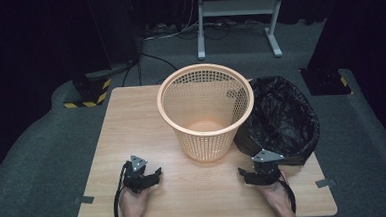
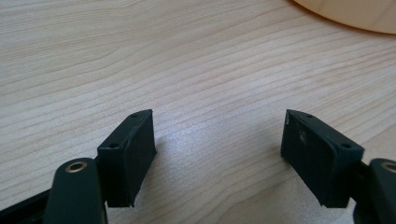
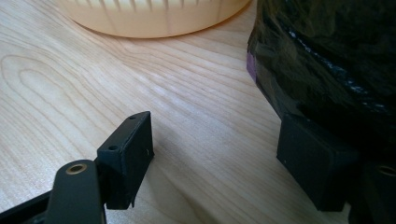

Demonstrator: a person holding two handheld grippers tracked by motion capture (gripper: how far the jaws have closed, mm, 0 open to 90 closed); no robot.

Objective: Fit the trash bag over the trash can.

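- Orange mesh basket point(image 1: 205, 110) standing upright on the wooden table point(image 1: 132, 126), toward the far middle of the top, mouth open upward.
- Black bag-lined bin point(image 1: 281, 119) just right of the basket, touching or nearly touching its side (hard to tell which in the high view), near the table's right edge.
- Left gripper point(image 1: 153, 176) low over the near left part of the table, well apart from the basket; held by a hand point(image 1: 133, 201) coming in from the bottom edge.
- In the left gripper view, left gripper point(image 2: 217, 140) released: jaws spread wide, bare wood between them, the basket's base point(image 2: 355, 14) far off at the top right.
- Right gripper point(image 1: 244, 175) at the near right, close in front of the black bin, with its hand point(image 1: 278, 196) behind it.
- In the right gripper view, right gripper point(image 3: 215, 142) released too: jaws wide apart, only bare table between them (no grasp).
- Right-hand jaw in that view just beside the black bag point(image 3: 336, 65); contact not clear.
- Basket base point(image 3: 154, 18) at the top of that view, apart from both jaws.
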